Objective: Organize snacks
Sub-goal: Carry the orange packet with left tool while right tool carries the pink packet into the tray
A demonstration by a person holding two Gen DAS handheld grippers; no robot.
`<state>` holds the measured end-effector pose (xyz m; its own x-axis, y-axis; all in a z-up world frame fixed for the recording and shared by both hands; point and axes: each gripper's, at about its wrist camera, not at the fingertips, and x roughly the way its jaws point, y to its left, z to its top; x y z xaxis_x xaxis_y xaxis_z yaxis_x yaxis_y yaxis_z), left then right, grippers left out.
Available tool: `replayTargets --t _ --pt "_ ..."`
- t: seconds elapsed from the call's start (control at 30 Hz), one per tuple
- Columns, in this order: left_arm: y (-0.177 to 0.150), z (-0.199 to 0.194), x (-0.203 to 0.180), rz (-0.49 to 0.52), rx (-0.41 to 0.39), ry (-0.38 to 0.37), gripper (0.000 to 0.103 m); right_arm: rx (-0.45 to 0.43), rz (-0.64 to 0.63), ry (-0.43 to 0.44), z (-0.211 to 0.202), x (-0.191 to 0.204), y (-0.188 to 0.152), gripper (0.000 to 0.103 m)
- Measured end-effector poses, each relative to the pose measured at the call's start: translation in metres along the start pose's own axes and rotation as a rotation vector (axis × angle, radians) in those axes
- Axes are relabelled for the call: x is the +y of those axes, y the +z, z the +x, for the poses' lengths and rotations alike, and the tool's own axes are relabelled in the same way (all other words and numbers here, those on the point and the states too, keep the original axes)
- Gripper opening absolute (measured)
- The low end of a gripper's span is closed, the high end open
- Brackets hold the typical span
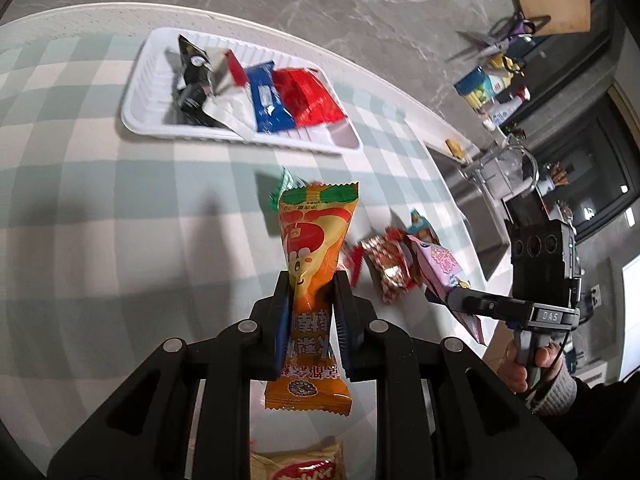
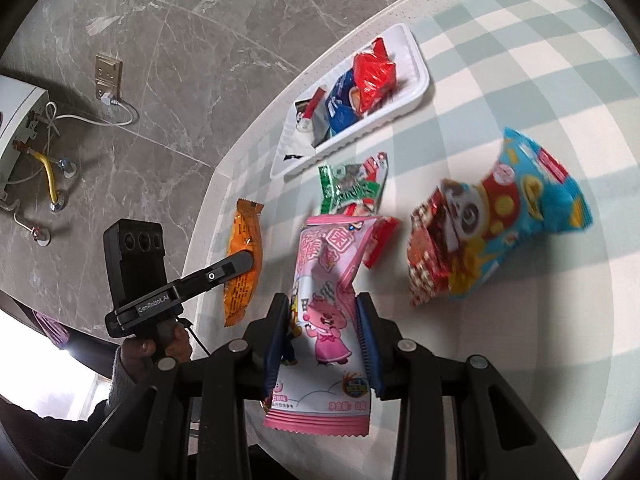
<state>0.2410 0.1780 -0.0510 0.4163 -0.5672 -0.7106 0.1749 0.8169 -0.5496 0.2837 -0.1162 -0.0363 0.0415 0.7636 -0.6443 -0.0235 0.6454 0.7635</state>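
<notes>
Pinching orange packet (image 1: 310,280) — left claw (image 1: 310,280) clamped mid-length.

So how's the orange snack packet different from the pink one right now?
The orange packet is narrow, pinched at its waist by the left gripper; the pink packet is wider and flatter, held in the right gripper. The orange one shows a red-and-yellow cartoon with a green top edge; the pink one shows a pink cartoon animal. Both are sealed, crimp-edged, and held above the checked tablecloth, outside the white tray.
</notes>
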Motion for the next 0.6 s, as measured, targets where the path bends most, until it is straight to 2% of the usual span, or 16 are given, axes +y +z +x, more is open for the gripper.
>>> replayTargets --t 0.6 --pt "0.06 -0.011 0.046 -0.046 -0.06 0.051 0.018 -0.021 -0.006 0.0 0.028 0.016 0.057 0.037"
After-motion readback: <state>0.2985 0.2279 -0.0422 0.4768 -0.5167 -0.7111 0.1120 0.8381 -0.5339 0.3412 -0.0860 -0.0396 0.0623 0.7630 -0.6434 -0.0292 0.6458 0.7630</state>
